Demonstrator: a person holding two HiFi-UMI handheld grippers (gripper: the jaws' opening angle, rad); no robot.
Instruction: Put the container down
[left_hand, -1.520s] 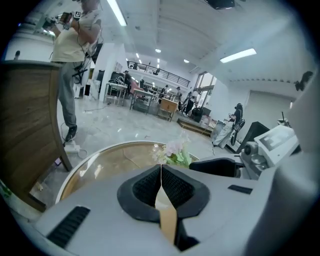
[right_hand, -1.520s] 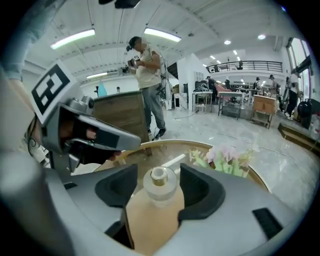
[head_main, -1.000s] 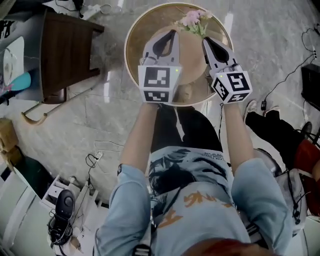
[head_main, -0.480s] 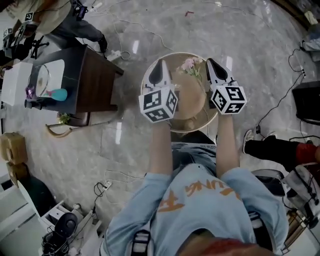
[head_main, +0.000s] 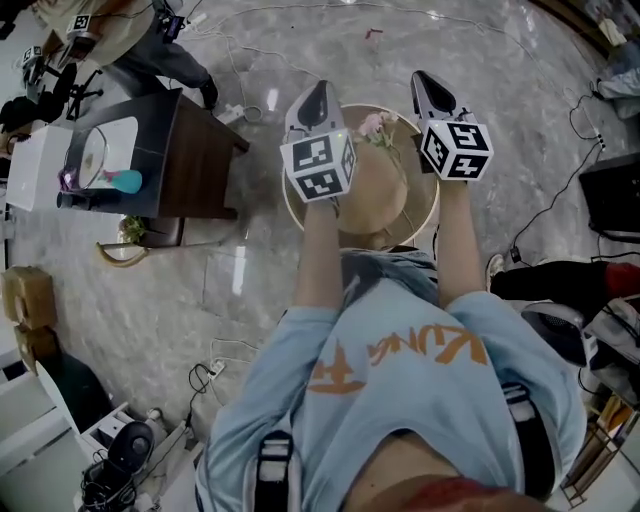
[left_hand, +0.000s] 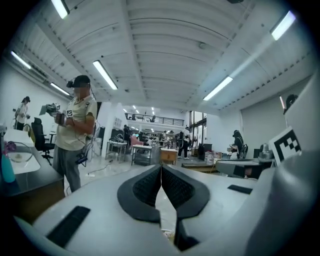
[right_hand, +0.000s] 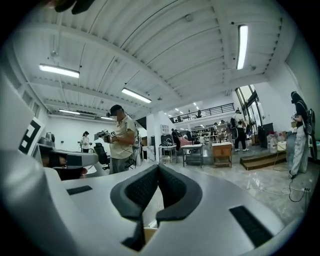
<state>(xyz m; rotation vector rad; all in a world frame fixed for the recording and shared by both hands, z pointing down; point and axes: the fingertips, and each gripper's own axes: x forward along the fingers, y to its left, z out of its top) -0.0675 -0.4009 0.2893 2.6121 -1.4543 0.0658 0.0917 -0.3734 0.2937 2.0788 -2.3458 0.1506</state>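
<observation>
My left gripper (head_main: 320, 90) and right gripper (head_main: 423, 80) are both raised over a round tan table (head_main: 425, 205), side by side, with their jaws shut and nothing between them. A bunch of pink flowers (head_main: 376, 125) stands on the table between the two grippers. In the left gripper view the gripper (left_hand: 161, 172) points level into a large hall, pads pressed together. The right gripper view shows the same for the right gripper (right_hand: 158, 175). I see no container in either grip, and I cannot tell which thing on the table is the container.
A dark wooden side table (head_main: 200, 160) stands left of the round table, with a teal object (head_main: 126, 181) on a white top beside it. Cables run over the marble floor (head_main: 250, 40). Black cases (head_main: 612, 195) sit at right. A person (left_hand: 75, 135) stands ahead holding grippers.
Both grippers have lifted off the round table and spread apart. The head view has pulled back, so the table looks smaller and more floor shows.
</observation>
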